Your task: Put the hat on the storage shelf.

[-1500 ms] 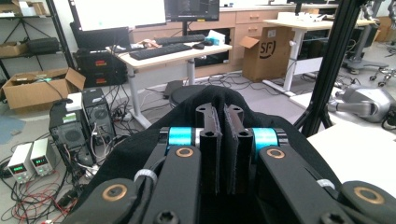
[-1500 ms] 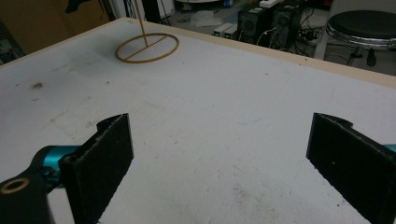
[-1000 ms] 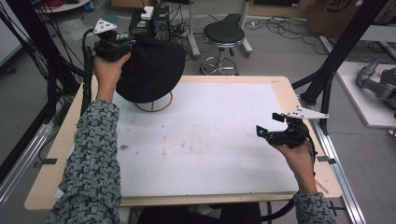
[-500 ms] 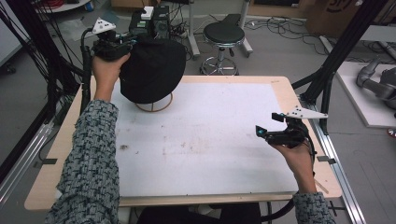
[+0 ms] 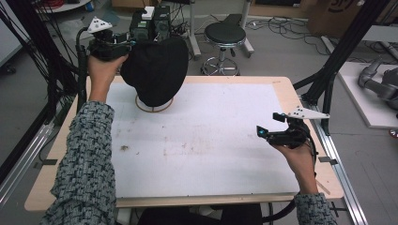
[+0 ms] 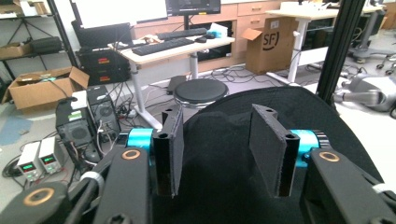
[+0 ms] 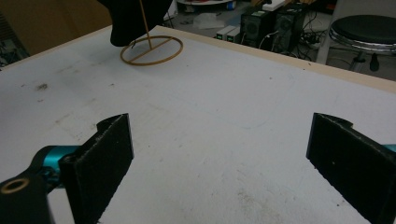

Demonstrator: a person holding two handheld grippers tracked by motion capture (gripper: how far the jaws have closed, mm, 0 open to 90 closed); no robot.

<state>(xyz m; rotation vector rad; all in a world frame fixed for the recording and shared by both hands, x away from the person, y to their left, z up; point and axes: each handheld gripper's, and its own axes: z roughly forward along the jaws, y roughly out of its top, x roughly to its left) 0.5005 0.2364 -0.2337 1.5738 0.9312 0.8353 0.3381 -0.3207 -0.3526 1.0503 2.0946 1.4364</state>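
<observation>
**Black cloth on a light stand: tipping hazard**

Black fabric hat, at the far-left of the table, draped over a thin wooden rod rising from a ring base. Left claw up at the hat's top rear, pads partly apart with a bulge of the cloth between them. Cannot tell whether pinching the cloth or merely straddling it, since black on black hides the contact. Right claw spread wide and empty, low over the bare right side of the table, well apart from the stand.

Likely trouble: dragging the whole stand along. Looks light, with nothing holding the ring down, so any sideways or slanted pull may tip the rod or skid the base across the table. Safer to lift straight along the rod. Second risk: too shallow a bite on soft cloth, letting the fold slip out and the hat slump back, perhaps crooked or off the rod altogether. Third: snagging the lining on the rod tip if twisted while rising.

Orientation: crown uppermost, opening downward toward the ring. Long axis roughly upright, following the rod, and seemingly leaning a little up and away toward the left claw. Broad at the top, narrowing toward the base in the high view.
</observation>
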